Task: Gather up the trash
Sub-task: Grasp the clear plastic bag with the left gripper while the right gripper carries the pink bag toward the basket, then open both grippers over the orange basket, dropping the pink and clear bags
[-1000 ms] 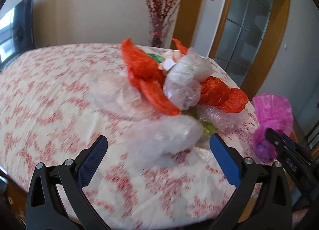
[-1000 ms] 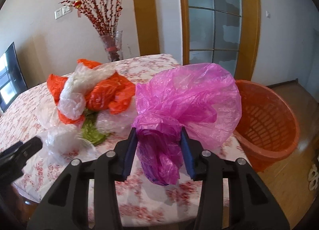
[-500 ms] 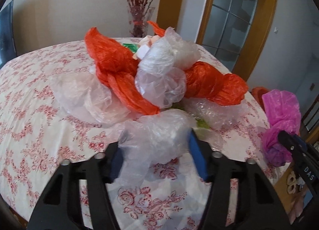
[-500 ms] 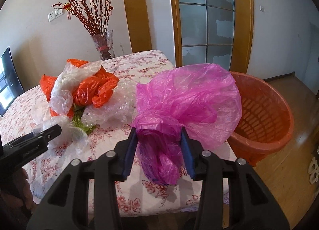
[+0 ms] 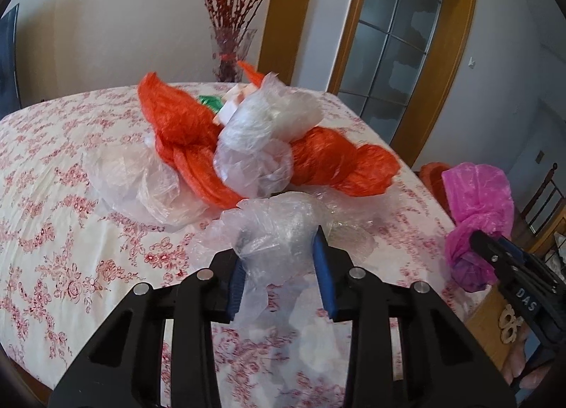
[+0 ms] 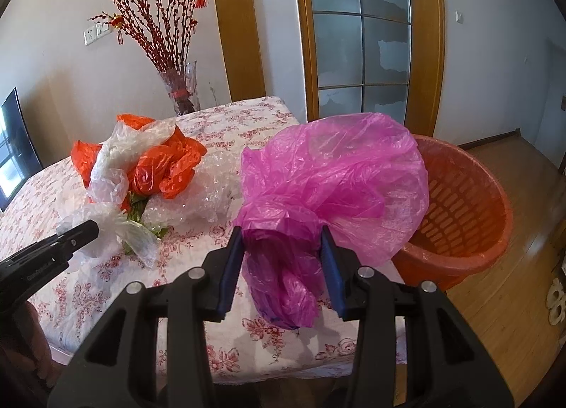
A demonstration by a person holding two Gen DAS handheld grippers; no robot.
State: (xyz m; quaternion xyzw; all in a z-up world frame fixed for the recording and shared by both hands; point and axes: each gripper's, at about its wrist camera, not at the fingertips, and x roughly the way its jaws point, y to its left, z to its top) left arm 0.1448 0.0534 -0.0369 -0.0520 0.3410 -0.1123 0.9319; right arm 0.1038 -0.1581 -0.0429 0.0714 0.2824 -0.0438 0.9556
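Observation:
A crumpled clear plastic bag (image 5: 279, 220) lies on the flowered tablecloth (image 5: 53, 196) at the near edge of a trash pile. My left gripper (image 5: 279, 245) is closing on it, and its blue pads (image 5: 323, 266) press the bag from both sides. Seen from the right wrist, that left gripper (image 6: 81, 231) comes in from the left onto the clear bag (image 6: 120, 227). My right gripper (image 6: 283, 231) is shut on a bunched pink plastic bag (image 6: 332, 178) and holds it over the table's right edge. Behind the clear bag, orange bags (image 5: 184, 125) and more clear bags (image 5: 261, 139) are heaped together.
An orange slotted basket (image 6: 467, 203) stands on the wooden floor right of the table, just behind the pink bag. A glass vase of red twigs (image 6: 182, 89) stands at the table's far edge. Bubble wrap (image 6: 205, 192) lies beside the pile. A wooden chair (image 5: 544, 196) is at far right.
My left gripper went from wide open to closed around the clear bag while moving toward the pile. The right gripper keeps its hold on the pink bag, nearly still.

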